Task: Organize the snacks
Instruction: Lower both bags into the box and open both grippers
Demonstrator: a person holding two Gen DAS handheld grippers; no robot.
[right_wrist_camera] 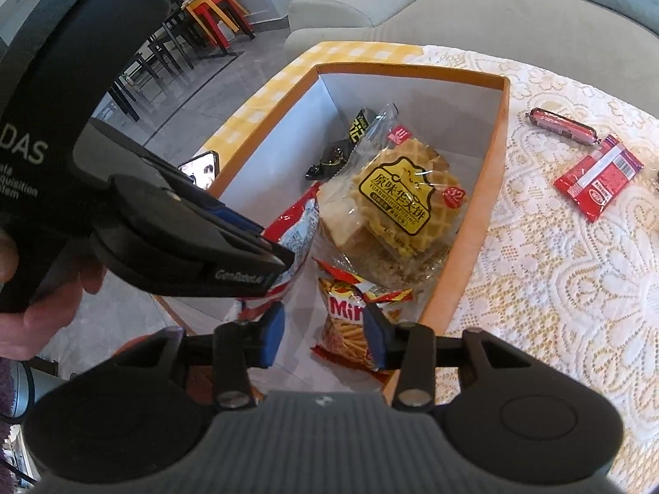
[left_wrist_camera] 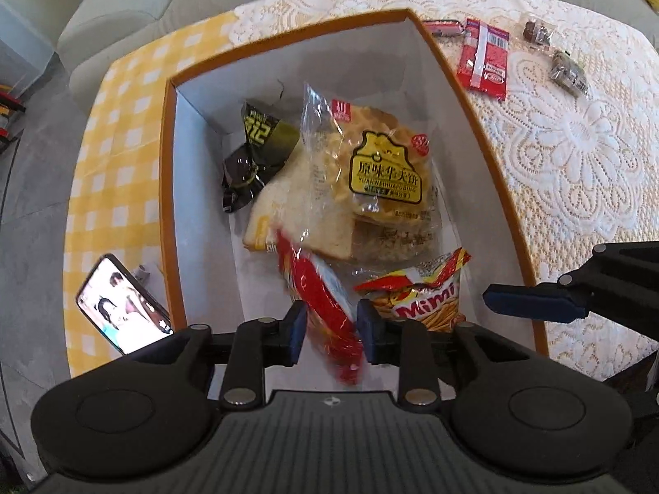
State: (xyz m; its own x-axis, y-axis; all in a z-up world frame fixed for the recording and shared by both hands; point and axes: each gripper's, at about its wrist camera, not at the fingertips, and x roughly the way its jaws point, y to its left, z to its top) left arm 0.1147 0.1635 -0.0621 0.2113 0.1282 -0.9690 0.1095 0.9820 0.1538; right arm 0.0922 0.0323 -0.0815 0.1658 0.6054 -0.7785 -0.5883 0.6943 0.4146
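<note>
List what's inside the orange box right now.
The orange box holds a waffle pack, bread slice, dark green packet, Mimi sticks bag, and a red-white bag in the left gripper. Anything under them is covered.

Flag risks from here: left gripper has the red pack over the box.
1. The red pack is blurred and hangs tilted in the left gripper; it may slip before placement.
2. The right gripper hovers close beside it over the box; they could collide.
3. A drop could crush the waffle pack.
</note>
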